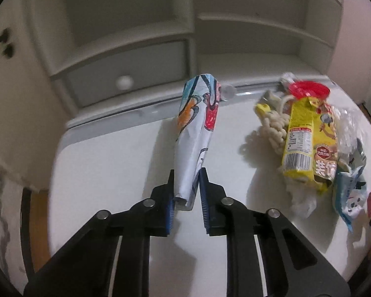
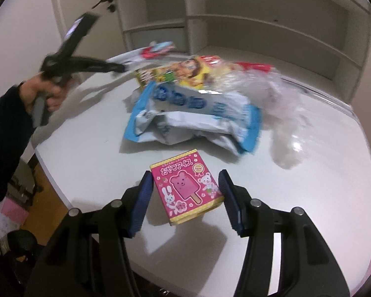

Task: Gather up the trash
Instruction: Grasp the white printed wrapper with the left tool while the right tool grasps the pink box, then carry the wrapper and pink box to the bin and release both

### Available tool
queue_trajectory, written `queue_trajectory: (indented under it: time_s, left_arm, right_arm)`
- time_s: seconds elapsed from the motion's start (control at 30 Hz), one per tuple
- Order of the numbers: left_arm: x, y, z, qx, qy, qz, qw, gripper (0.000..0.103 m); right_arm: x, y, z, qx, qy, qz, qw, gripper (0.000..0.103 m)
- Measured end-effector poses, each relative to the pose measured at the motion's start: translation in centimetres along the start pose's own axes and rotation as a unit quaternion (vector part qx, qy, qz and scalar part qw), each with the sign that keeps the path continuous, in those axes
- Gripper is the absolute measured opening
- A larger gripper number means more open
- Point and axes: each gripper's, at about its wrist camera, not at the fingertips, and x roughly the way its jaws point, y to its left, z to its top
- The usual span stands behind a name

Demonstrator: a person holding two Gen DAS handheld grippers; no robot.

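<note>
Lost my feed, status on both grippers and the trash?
Left gripper shut on rolled colourful paper wrapper, lifted. Right gripper shut on pink ice-cream box. Blue-white bag just beyond.

crumpled printed paper roll (image 1: 197,133) lifted upright; pink ice-cream box (image 2: 188,185) flat on table.

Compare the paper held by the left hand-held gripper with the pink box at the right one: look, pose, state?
1. The rolled paper is a crumpled white sheet with coloured drawings; the pink box is a rigid printed carton showing an ice-pop bear.
2. The paper is off the table; whether the box is lifted is unclear.
3. The left hand-held gripper is shut on the paper; the right hand-held gripper brackets the box, contact unclear.
</note>
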Motion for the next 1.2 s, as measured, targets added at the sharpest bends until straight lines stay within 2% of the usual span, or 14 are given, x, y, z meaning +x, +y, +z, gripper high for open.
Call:
queue_trajectory:
  time_s: [0.13, 0.17, 0.3, 0.43, 0.53, 0.57, 0.63, 0.8, 0.93, 0.97, 1.07, 1.2]
  left_arm:
    - [-4.0, -1.1, -1.2, -0.008, -0.009, 0.02, 0.9997, 0.017]
    - [-5.1, -2.1, -1.3, -0.001, -0.018, 0.015, 0.9997, 0.017]
    - [-8.5, -8.2, -2.0, 0.037, -0.048, -0.021, 0.998, 0.017]
    - [-10.5, -16.8, -2.5, 0.092, -0.072, -0.087, 0.9893, 0.017]
    - [-11.3, -24.3, -3.2, 0.138, -0.084, -0.15, 0.9753, 0.017]
    - [-11.5, -27.5, -3.6, 0.16, -0.086, -0.176, 0.9675, 0.017]
    - [-11.6, -32.1, -4.4, 0.193, -0.09, -0.202, 0.956, 0.017]
    - [-11.1, -44.0, -7.3, 0.269, -0.066, -0.298, 0.9136, 0.017]
    - [-9.4, -51.5, -10.6, 0.314, -0.038, -0.334, 0.8877, 0.017]
    - [-8.9, -52.8, -11.3, 0.322, -0.032, -0.339, 0.8833, 0.017]
    - [-6.7, -56.9, -13.9, 0.343, -0.007, -0.349, 0.8719, 0.017]
    - [-2.3, -61.0, -16.8, 0.366, 0.011, -0.338, 0.8671, 0.018]
  right_arm:
    - [-2.6, -2.4, -1.2, 0.043, -0.014, -0.031, 0.999, 0.052]
    - [-3.4, -3.5, -1.9, 0.059, -0.018, -0.044, 0.997, 0.052]
    - [-6.4, -7.3, -4.7, 0.109, -0.029, -0.091, 0.989, 0.051]
    - [-10.8, -11.4, -9.0, 0.177, -0.043, -0.144, 0.973, 0.05]
    - [-14.1, -13.7, -12.7, 0.226, -0.052, -0.177, 0.957, 0.05]
    - [-15.3, -14.6, -14.2, 0.243, -0.054, -0.192, 0.949, 0.05]
    - [-17.5, -16.2, -17.1, 0.279, -0.056, -0.211, 0.935, 0.049]
    - [-22.2, -19.4, -24.9, 0.364, -0.057, -0.261, 0.892, 0.049]
    - [-23.8, -21.4, -30.1, 0.424, -0.057, -0.275, 0.861, 0.049]
    - [-23.9, -22.0, -31.6, 0.442, -0.057, -0.279, 0.851, 0.049]
    - [-23.6, -23.3, -34.7, 0.47, -0.048, -0.284, 0.834, 0.049]
    - [-21.2, -25.1, -38.4, 0.504, -0.023, -0.281, 0.817, 0.048]
